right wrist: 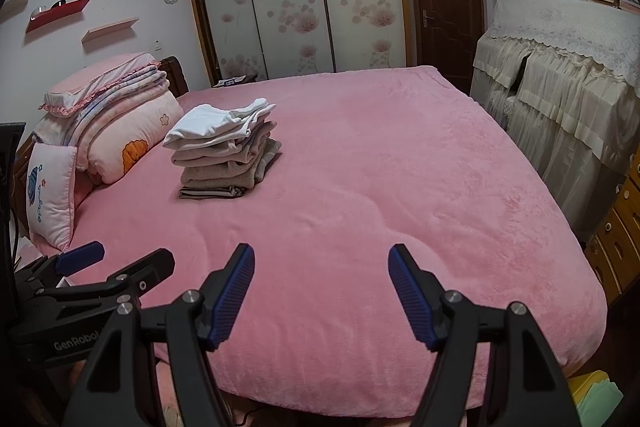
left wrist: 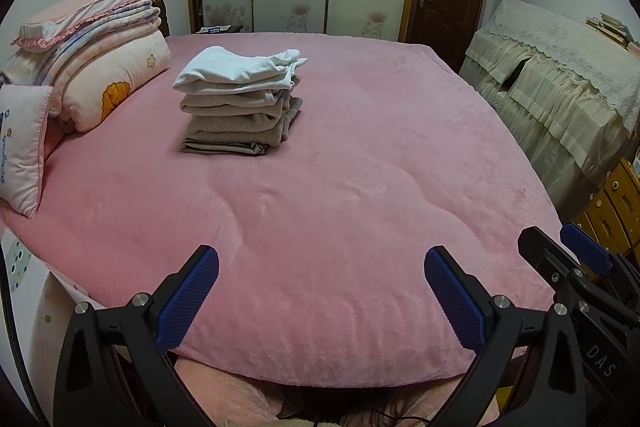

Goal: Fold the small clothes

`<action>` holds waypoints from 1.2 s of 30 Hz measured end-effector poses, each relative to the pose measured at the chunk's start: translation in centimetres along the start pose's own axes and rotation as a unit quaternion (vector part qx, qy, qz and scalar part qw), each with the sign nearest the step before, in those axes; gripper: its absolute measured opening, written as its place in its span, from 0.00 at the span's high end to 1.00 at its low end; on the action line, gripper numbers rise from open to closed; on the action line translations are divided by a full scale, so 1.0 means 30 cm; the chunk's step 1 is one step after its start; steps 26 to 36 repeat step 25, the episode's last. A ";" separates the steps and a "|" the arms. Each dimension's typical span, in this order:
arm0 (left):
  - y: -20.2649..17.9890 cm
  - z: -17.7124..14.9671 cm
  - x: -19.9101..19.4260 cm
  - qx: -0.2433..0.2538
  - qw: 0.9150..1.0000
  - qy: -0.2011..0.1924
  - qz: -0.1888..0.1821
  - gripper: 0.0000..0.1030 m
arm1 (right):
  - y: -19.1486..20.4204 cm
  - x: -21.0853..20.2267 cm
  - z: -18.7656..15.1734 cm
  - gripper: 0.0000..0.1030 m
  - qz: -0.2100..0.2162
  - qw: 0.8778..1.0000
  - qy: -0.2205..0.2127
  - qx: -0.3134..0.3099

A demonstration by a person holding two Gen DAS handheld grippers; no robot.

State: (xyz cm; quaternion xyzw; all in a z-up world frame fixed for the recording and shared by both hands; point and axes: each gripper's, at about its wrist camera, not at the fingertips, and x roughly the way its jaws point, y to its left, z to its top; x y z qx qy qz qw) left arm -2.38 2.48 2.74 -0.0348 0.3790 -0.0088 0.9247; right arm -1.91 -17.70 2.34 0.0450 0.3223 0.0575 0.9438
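**Folding looks finished, or paused**

The pink bed (left wrist: pixel 360 155) lies bare of loose garments. Toward its headboard side stands a neat stack of folded clothes (left wrist: pixel 240 103) (nothing unfolded shows). The left hand-held gripper (left wrist: pixel 320 291) and right hand-held gripper (right wrist: pixel 322 293) hover near the foot, jaws wide, empty.

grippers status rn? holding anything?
Left gripper: open, empty, over the near edge of the pink bed cover.
Right gripper: open, empty, over the same edge.
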 end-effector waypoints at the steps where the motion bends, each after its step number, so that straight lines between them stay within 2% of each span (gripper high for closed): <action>1: 0.000 0.000 0.000 -0.001 1.000 0.000 0.000 0.01 | 0.000 0.000 0.000 0.32 0.000 1.000 0.000 0.000; 36: 0.012 -0.002 0.002 0.002 1.000 0.001 -0.003 0.04 | -0.002 0.005 -0.001 0.32 -0.001 1.000 -0.001 -0.003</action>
